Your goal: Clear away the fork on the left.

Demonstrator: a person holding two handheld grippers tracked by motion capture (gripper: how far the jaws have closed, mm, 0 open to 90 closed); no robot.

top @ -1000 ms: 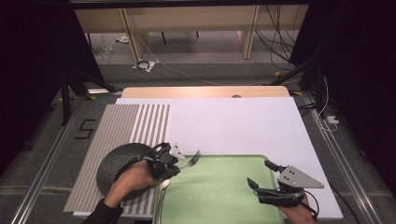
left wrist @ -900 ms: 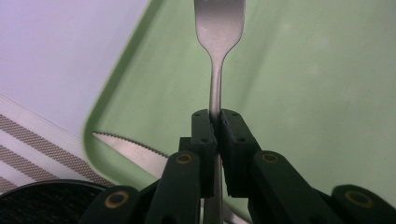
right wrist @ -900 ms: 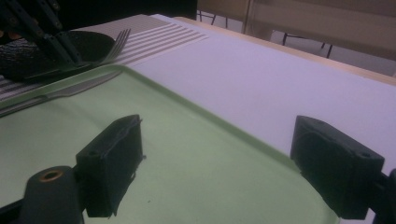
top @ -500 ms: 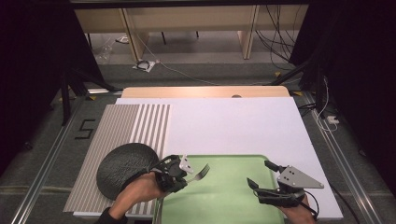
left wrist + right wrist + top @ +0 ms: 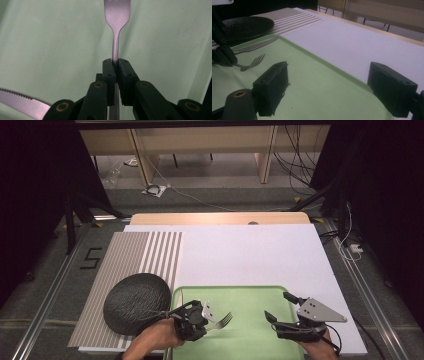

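A white sheet (image 5: 250, 255) covers the wooden table, with a grey striped placemat (image 5: 132, 265) laid along its left edge. Near the near-left corner of the table, a round black textured plate (image 5: 136, 301) rests on the placemat, its right rim just beside the left edge of the pale green rectangular plastic tray (image 5: 250, 330) that sits at the table's near edge. Over the tray's left part, the left gripper (image 5: 209, 314) has its jaws closed tight on the handle of a silver metal fork (image 5: 223, 321); the tines point towards the tray's middle, and whether they touch the tray cannot be told. In the left gripper view, a silver serrated knife (image 5: 20, 101) lies on the tray beside the jaws, by the tray's left edge. At the tray's right edge, the right gripper (image 5: 280, 307) is stationed with jaws spread wide, nothing between them.
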